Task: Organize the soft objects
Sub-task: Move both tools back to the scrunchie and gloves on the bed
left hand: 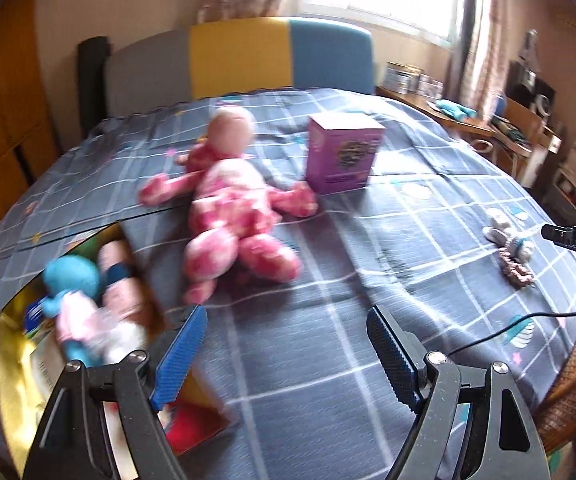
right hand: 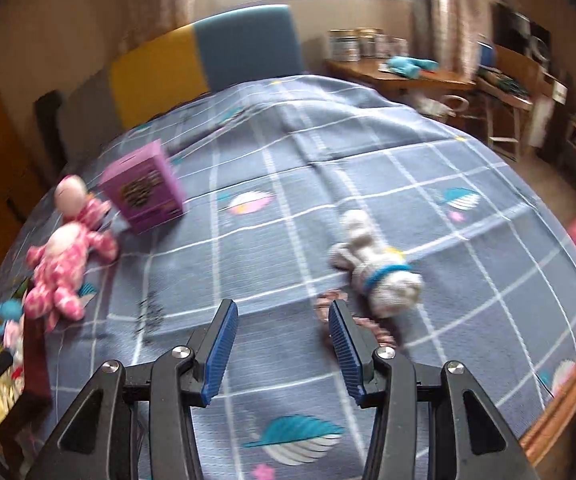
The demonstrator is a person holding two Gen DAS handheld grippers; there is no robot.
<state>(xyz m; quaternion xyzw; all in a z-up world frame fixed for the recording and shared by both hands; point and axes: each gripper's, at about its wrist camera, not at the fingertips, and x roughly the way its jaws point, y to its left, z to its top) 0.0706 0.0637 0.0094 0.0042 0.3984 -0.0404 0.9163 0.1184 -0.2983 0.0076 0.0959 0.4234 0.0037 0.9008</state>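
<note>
1. The left hand-held gripper (left hand: 284,320) hangs released over the bed (left hand: 328,360), its blue-padded jaws spread wide with nothing between them.
2. The right hand-held gripper (right hand: 282,320) is also released, jaws apart and empty, low over the checked bedspread.
3. A pink doll (left hand: 232,200) lies on its back in the middle of the bed, arms flung out (its pale round head points toward the headboard (left hand: 240,60)). From the right wrist view the same doll (right hand: 64,252) sits at the far left.
4. A purple box (left hand: 342,156) stands upright just beside the doll's outstretched arm; whether they touch is hard to tell.
5. At the left edge of the bed a gold-lined box (left hand: 12,360) lies open. Inside it rests a blue-headed soft toy (left hand: 72,300) in pale pink clothing, with other soft things beside it that are too blurred to name.
6. A grey-and-white plush animal (right hand: 376,268) with a blue collar lies on the bedspread just ahead and to the right of the right gripper's jaws. In the left wrist view it (left hand: 508,236) shows far to the right.
7. A pinkish knitted piece (left hand: 514,272) lies next to that plush, partly hidden behind the right finger in the right wrist view.
8. A thin black cable (left hand: 508,328) trails across the bedspread on the right.
</note>
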